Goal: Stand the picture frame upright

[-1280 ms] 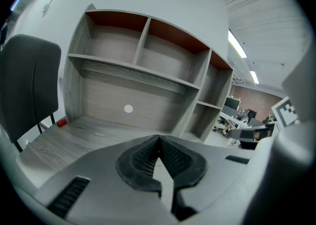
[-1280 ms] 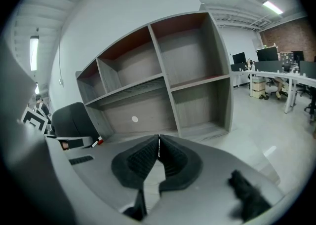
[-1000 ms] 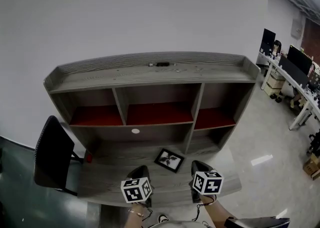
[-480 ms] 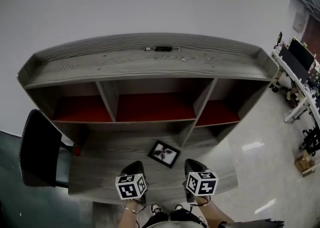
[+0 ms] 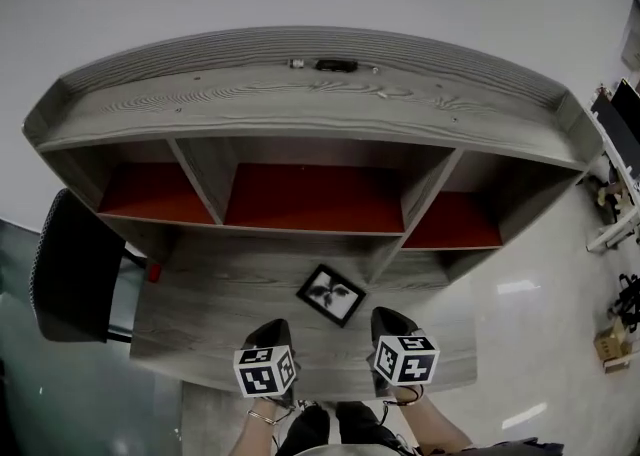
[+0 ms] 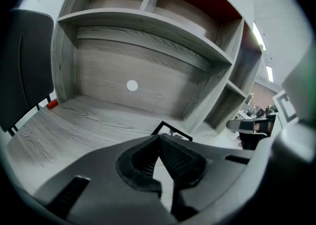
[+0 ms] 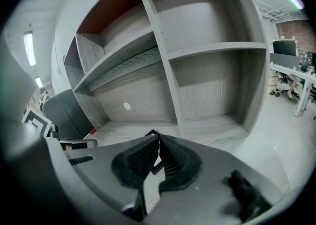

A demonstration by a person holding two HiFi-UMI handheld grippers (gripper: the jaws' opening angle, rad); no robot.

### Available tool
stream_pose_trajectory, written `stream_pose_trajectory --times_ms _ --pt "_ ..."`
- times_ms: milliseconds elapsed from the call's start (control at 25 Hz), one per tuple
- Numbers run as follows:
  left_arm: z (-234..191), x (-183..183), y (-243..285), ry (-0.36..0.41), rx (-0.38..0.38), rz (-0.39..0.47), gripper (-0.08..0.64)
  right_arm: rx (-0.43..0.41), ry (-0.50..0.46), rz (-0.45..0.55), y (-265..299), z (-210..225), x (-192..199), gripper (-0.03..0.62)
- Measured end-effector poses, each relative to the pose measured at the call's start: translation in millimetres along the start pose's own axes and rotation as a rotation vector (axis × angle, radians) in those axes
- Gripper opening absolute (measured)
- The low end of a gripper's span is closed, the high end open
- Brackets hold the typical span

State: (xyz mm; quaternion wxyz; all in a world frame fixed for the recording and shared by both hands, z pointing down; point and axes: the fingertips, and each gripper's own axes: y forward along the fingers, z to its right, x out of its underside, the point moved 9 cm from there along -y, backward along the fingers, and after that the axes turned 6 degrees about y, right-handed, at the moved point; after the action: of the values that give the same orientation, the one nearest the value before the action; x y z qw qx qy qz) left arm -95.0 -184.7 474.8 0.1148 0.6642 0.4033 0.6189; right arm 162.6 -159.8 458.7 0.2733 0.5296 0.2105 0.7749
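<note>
Change: Both grippers have sunk closer to the desk (image 5: 215, 314) over the last second, and its shelf unit (image 5: 300, 114) now fills more of the head view. The picture frame (image 5: 331, 294) lies flat as before.
Left gripper: the left gripper (image 5: 273, 325) is tilted down toward the desk's front edge. Its jaws are pressed together with nothing between them (image 6: 159, 138).
Right gripper: the right gripper (image 5: 386, 315) is tilted down about as much, level with the left one near the front edge. Its jaws are closed too and grip nothing (image 7: 158, 140).
Hands: both wrists enter from the bottom of the head view, side by side behind the grippers. There is a bracelet (image 5: 262, 418) on the left wrist.
Picture frame: it lies face up on the desk, turned cornerwise and right of the middle. It is near the foot of a shelf divider, just beyond the two grippers and between them, and touches neither (image 6: 171, 129).
Writing: only black-and-white square patterns show on the left marker cube (image 5: 266, 371) and the right marker cube (image 5: 406, 360). The dark motif in the frame is too small to make out.
Desk's left edge: a small red thing (image 5: 153, 272) sits at the back corner and a black chair (image 5: 65, 269) stands beside it.
Back panel: a white disc (image 6: 132, 86) is under the lower shelf.
</note>
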Motion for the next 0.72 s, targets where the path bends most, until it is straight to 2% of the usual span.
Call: stream_pose_trajectory --times_ms 720 --pt "26 64 48 -0.103 -0.008 -0.105 0.012 -0.032 -0.004 -0.137 48 47 49 0.032"
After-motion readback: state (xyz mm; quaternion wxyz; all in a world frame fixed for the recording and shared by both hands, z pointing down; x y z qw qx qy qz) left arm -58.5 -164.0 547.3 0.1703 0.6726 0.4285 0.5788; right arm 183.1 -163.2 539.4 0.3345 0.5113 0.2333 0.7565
